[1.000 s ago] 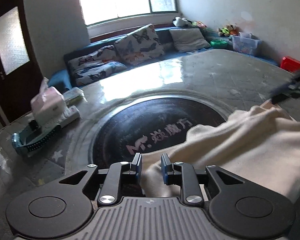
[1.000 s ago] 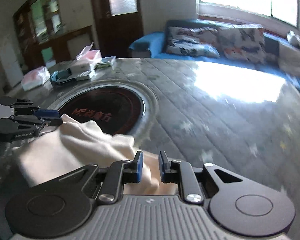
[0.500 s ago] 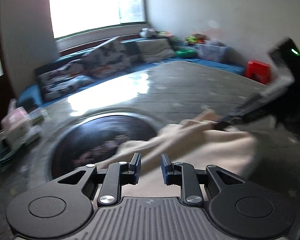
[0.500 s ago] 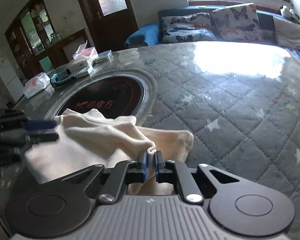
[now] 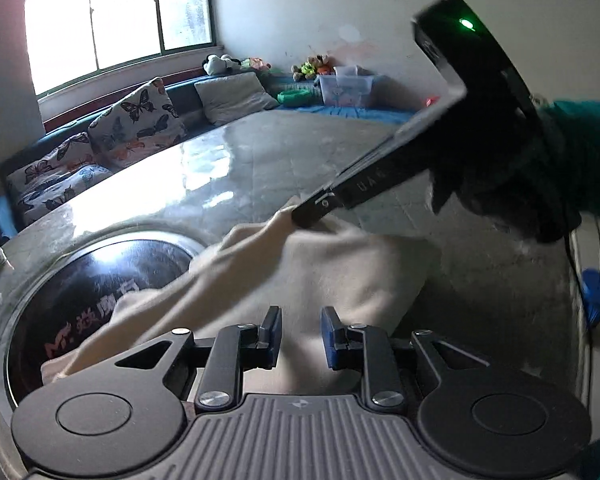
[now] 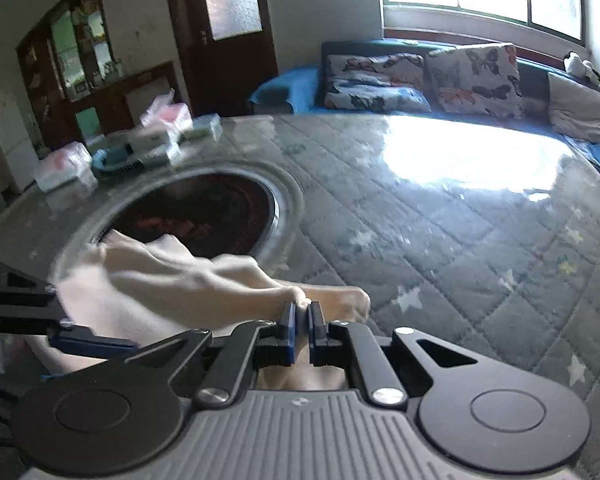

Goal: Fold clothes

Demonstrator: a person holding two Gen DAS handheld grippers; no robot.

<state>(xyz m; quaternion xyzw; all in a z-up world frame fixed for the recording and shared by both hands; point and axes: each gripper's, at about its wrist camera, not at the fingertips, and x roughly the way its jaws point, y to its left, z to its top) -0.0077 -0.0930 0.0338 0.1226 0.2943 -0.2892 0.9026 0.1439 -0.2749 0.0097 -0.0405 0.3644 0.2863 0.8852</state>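
**Cream garment pinched at one end, second gripper over the other**

A cream garment (image 5: 332, 272) lies bunched on the quilted grey desk (image 6: 440, 232), one end draped over the rim of the round dark inset (image 6: 204, 208) in the desk top. The right gripper (image 6: 301, 322) has just closed its blue-padded fingers (image 6: 288, 332) and now pinches a fold of the cloth between them, near the garment's edge. In the left wrist view that same gripper reaches in from the right, held by a hand in a teal sleeve (image 5: 588, 152). The left gripper (image 5: 300, 334) hovers low over the other end, its fingers (image 5: 271, 332) narrowly parted with cloth showing in the gap; whether the pads press on it cannot be told. Butterfly cushions (image 6: 476, 76) line a blue sofa behind.
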